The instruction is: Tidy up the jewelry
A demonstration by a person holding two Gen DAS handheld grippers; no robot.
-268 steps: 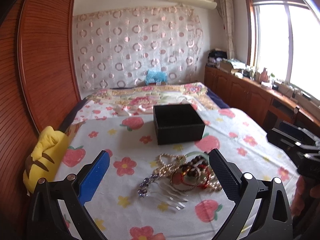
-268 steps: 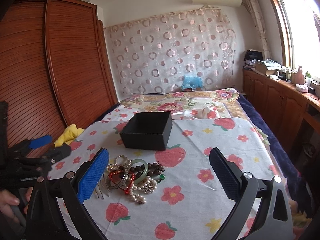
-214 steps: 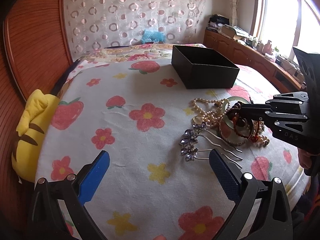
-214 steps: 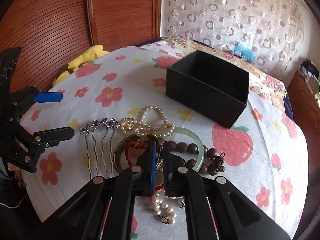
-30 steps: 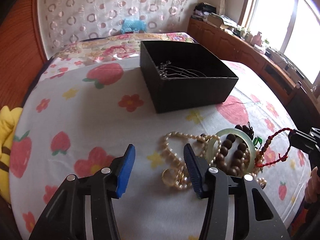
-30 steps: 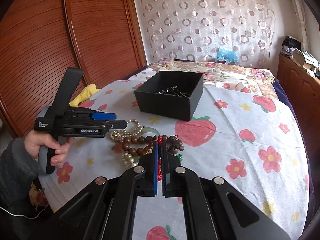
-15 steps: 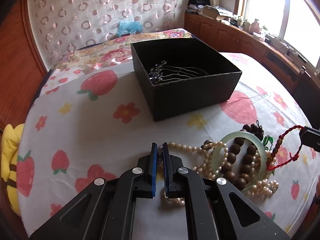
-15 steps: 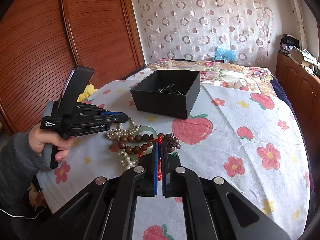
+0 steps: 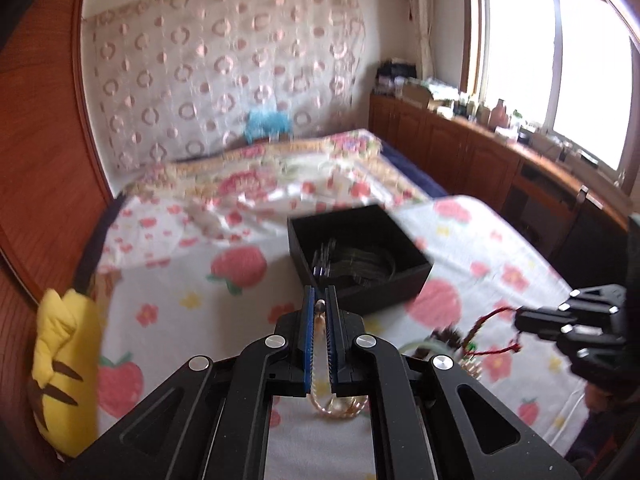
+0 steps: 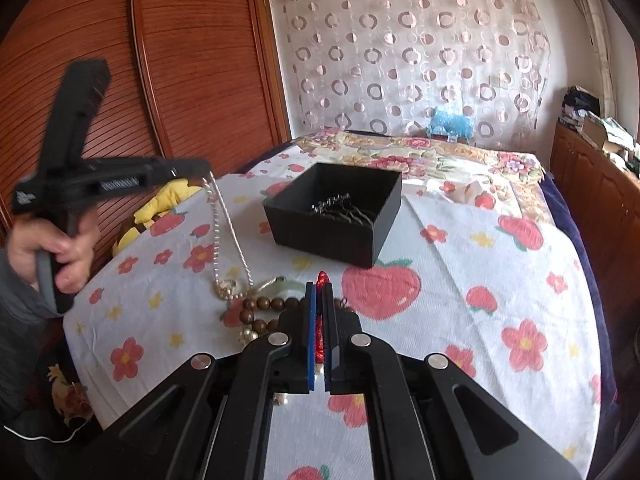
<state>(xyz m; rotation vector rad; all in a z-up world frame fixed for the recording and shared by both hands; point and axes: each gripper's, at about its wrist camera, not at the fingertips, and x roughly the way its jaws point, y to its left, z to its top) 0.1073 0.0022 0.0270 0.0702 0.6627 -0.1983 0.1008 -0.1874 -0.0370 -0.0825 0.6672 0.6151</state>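
- The left gripper [image 9: 320, 304] is clamping its blue-padded jaws nearly together on a pearl necklace [image 10: 224, 236]; one bead is showing between the fingertips in the left wrist view.
- In the right wrist view, the left gripper [image 10: 206, 168] is being held raised above the bedspread, and the pearl necklace is hanging from it in two strands, with the lower end lying among the jewelry pile.
- The right gripper [image 10: 319, 286] is pinching a red cord bracelet [image 10: 320, 280] between closed jaws; the red cord is protruding past the fingertips.
- In the left wrist view, the right gripper [image 9: 520, 322] is holding the red cord bracelet [image 9: 494, 330] as a loop hanging clear of the bedspread.
- A wooden bead bracelet [image 10: 260, 308] and a pale green jade bangle [image 10: 280, 285] are lying on the bedspread just ahead of the right gripper, touching the end of the pearl necklace.
- A black open box [image 10: 336, 216] is sitting on the bedspread [image 10: 460, 264] beyond the pile, apart from it.
- A silver hair comb [image 10: 336, 206] is resting inside the black open box.
- The bedspread is showing a strawberry and flower print.
- A yellow plush toy [image 9: 66, 364] is lying at the left edge of the bed, against the wooden wardrobe [image 10: 180, 60].
- The left wrist view is partly motion-blurred, so fine detail inside the box is unclear there.
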